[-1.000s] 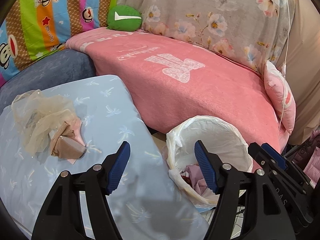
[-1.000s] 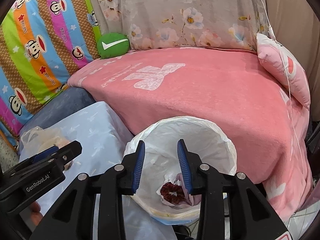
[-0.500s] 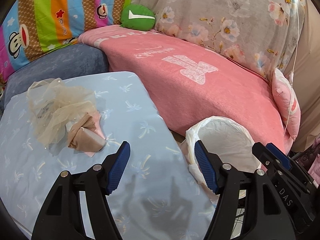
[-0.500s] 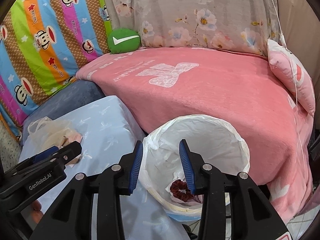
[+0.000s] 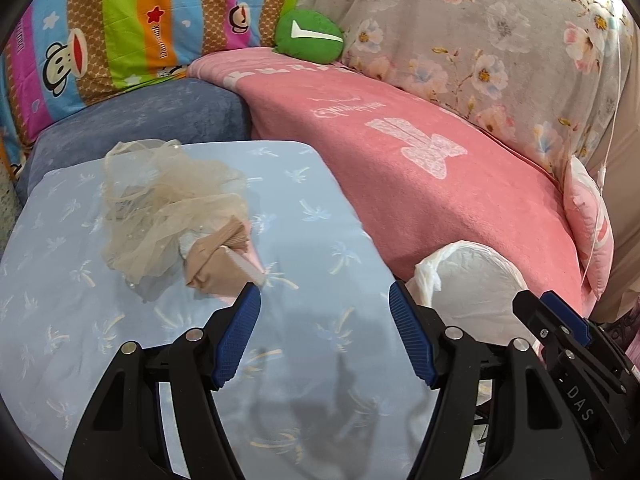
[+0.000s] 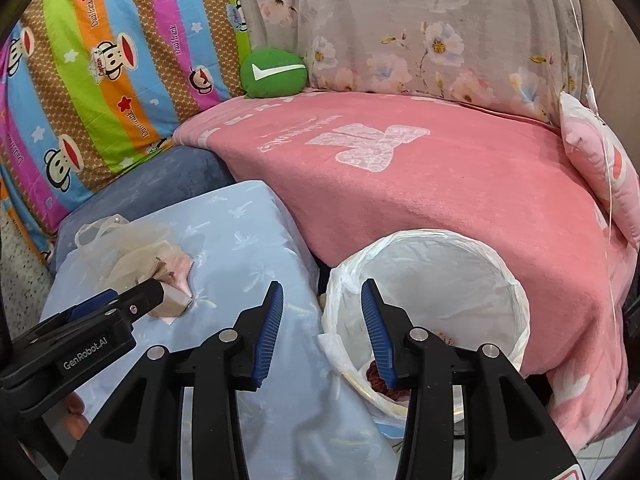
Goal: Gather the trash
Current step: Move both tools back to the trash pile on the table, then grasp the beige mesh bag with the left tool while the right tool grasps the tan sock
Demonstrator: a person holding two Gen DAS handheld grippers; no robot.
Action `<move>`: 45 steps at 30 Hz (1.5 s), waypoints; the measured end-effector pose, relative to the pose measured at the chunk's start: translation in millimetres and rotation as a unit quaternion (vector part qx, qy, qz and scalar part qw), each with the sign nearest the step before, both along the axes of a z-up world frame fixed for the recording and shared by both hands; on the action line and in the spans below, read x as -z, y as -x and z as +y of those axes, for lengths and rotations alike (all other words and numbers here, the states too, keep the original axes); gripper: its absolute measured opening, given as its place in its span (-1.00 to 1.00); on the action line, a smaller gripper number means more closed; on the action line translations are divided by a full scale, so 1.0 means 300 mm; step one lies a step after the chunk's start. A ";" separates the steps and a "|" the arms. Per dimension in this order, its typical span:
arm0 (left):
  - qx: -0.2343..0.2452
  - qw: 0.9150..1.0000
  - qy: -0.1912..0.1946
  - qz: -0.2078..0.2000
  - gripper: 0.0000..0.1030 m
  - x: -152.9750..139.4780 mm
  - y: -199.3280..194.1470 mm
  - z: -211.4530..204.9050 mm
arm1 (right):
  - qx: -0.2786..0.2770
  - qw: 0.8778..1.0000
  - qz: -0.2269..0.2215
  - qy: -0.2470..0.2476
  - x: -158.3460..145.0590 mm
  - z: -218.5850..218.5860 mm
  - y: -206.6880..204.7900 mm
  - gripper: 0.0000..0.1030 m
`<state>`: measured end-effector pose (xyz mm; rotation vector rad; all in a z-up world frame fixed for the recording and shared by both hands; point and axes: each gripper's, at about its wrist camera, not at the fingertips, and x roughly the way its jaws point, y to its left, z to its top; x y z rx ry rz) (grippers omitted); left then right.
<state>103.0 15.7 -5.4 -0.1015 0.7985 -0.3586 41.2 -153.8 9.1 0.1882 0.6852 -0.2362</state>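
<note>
- The trash bin (image 6: 432,276), lined with a white plastic bag, serves as the landmark; it stands on the floor, touching or just beside the pink blanket (image 6: 440,184) behind it and the edge of the blue patterned surface (image 6: 248,248) to its left.
- Some trash already lies at the bottom of the bin: a dark red ruffled item (image 6: 374,376) and something pale pinkish beside it, partly hidden by the right gripper's finger.
- What seems left to collect is one pile (image 5: 172,204) on the blue surface, well to the left of the bin.
- The pile looks like a crumpled beige mesh or netting (image 5: 160,188), sheer and loosely bunched, with a tan, stocking-like cloth (image 5: 212,264) against its bin-facing side and a pale pink piece (image 5: 248,264) under that.
- All of it appears soft and light; the netting would likely snag or trail when lifted.
- The left gripper (image 5: 324,308) hovers over the blue surface between the pile and the bin, jaws spread wide and holding nothing; its left finger tip sits just beside the tan cloth.
- The right gripper (image 6: 322,300) hangs over the near-left rim of the bin, jaws moderately apart and empty.
- By this judgement the task is partly done: the bin holds some items, and the pile remains.
</note>
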 end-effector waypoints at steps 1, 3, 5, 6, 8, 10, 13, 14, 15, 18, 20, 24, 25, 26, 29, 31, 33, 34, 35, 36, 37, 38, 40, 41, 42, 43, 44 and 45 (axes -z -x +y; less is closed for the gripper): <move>-0.005 1.000 0.000 0.001 0.25 0.003 -0.004 0.017 | -0.004 1.000 0.001 0.000 0.000 0.013 -0.005 -0.20; -0.013 1.000 -0.002 0.002 0.28 0.009 -0.009 0.045 | -0.012 1.000 0.002 0.001 0.001 0.036 -0.014 -0.20; -0.022 1.000 -0.006 0.002 0.34 0.014 -0.013 0.075 | -0.020 1.000 0.004 0.001 0.004 0.065 -0.023 -0.20; -0.028 1.000 -0.008 0.002 0.34 0.018 -0.016 0.092 | -0.024 1.000 0.005 -0.001 0.006 0.077 -0.029 -0.19; -0.035 0.999 -0.009 0.003 0.37 0.023 -0.024 0.121 | -0.032 0.999 0.007 -0.006 0.010 0.099 -0.039 -0.17; -0.044 0.999 -0.010 0.006 0.42 0.028 -0.034 0.155 | -0.038 0.999 0.009 -0.006 0.015 0.124 -0.049 -0.14; -0.061 0.998 -0.012 0.006 0.46 0.036 -0.047 0.209 | -0.046 0.999 0.012 -0.001 0.021 0.163 -0.070 -0.10; -0.065 0.998 -0.014 0.007 0.48 0.039 -0.052 0.223 | -0.050 0.999 0.013 -0.001 0.025 0.175 -0.076 -0.10; -0.069 0.997 -0.015 0.008 0.50 0.043 -0.056 0.238 | -0.053 0.998 0.015 0.000 0.029 0.188 -0.084 -0.10; -0.087 0.996 -0.020 0.009 0.56 0.055 -0.077 0.294 | -0.064 0.998 0.019 0.000 0.042 0.230 -0.112 -0.10; -0.096 0.995 -0.022 0.012 0.56 0.063 -0.093 0.325 | -0.071 0.997 0.022 -0.003 0.051 0.256 -0.133 -0.10; -0.110 0.993 -0.022 0.018 0.58 0.076 -0.132 0.378 | -0.085 0.996 0.026 -0.005 0.068 0.307 -0.176 -0.09; -0.114 0.993 -0.022 0.019 0.58 0.077 -0.145 0.390 | -0.089 0.996 0.028 -0.006 0.073 0.321 -0.189 -0.10; -0.116 0.993 -0.021 0.020 0.58 0.080 -0.157 0.402 | -0.093 0.995 0.029 -0.008 0.079 0.335 -0.204 -0.09; -0.120 0.992 -0.021 0.020 0.60 0.084 -0.196 0.418 | -0.104 0.994 0.032 -0.011 0.093 0.370 -0.243 -0.09; -0.119 0.992 -0.021 0.021 0.62 0.091 -0.223 0.419 | -0.110 0.993 0.033 -0.012 0.100 0.394 -0.272 -0.09; -0.117 0.993 -0.024 0.023 0.63 0.101 -0.253 0.417 | -0.115 0.993 0.035 -0.015 0.111 0.412 -0.304 -0.09; -0.115 0.993 -0.023 0.023 0.64 0.106 -0.267 0.415 | -0.117 0.992 0.037 -0.018 0.117 0.421 -0.323 -0.09; -0.114 0.993 -0.022 0.024 0.65 0.110 -0.281 0.414 | -0.118 0.992 0.037 -0.020 0.121 0.426 -0.339 -0.09; -0.113 0.993 -0.022 0.026 0.66 0.113 -0.294 0.412 | -0.120 0.992 0.038 -0.023 0.126 0.432 -0.360 -0.09; -0.111 0.993 -0.022 0.027 0.66 0.119 -0.312 0.407 | -0.121 0.992 0.038 -0.025 0.130 0.438 -0.374 -0.09; -0.109 0.993 -0.021 0.028 0.66 0.124 -0.325 0.407 | -0.122 0.991 0.038 -0.027 0.135 0.441 -0.389 -0.09; -0.105 0.994 -0.022 0.029 0.66 0.134 -0.349 0.401 | -0.125 0.991 0.040 -0.031 0.147 0.453 -0.420 -0.09; -0.102 0.994 -0.021 0.029 0.66 0.140 -0.358 0.398 | -0.126 0.991 0.042 -0.032 0.156 0.459 -0.434 -0.09; -0.101 0.994 -0.021 0.029 0.66 0.146 -0.367 0.396 | -0.128 0.990 0.044 -0.033 0.163 0.466 -0.447 -0.09; -0.100 0.994 -0.019 0.030 0.65 0.156 -0.376 0.396 | -0.131 0.990 0.046 -0.035 0.176 0.473 -0.459 -0.09; -0.099 0.994 -0.017 0.031 0.60 0.162 -0.383 0.397 | -0.133 0.989 0.049 -0.037 0.189 0.479 -0.470 -0.09; -0.098 0.995 -0.014 0.033 0.55 0.170 -0.387 0.400 | -0.134 0.989 0.053 -0.038 0.201 0.486 -0.479 -0.09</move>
